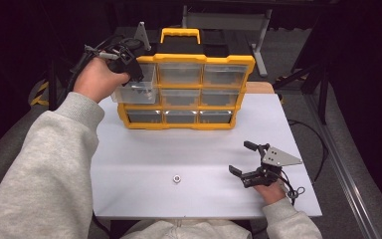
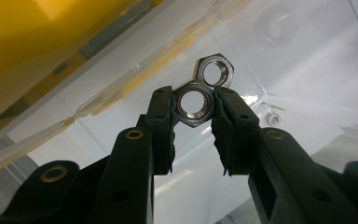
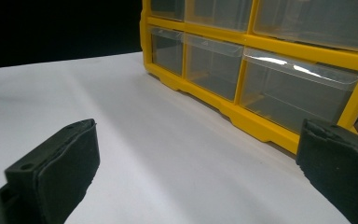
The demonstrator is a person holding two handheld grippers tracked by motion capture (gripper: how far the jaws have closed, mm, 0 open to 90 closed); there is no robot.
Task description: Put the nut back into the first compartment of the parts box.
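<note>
left gripper [image 2: 195, 105] pinches a hex nut [image 2: 194, 103] over the pulled-out clear drawer [image 1: 135, 92]; keep it low before releasing beside the second nut [image 2: 215, 71]. right gripper [image 1: 246, 160] rests wide open.

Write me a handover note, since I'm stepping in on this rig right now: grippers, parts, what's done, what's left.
Left gripper: shut on a hex nut, inside the pulled-out clear drawer of the yellow organizer.
Right gripper: open, holding nothing, low over the white table.
Second nut lies in the drawer, touching the held one; a small nut sits on the table.
Done: drawer open, nut gripped.
Left: probably finish moving the nuts, then close the drawer.
</note>
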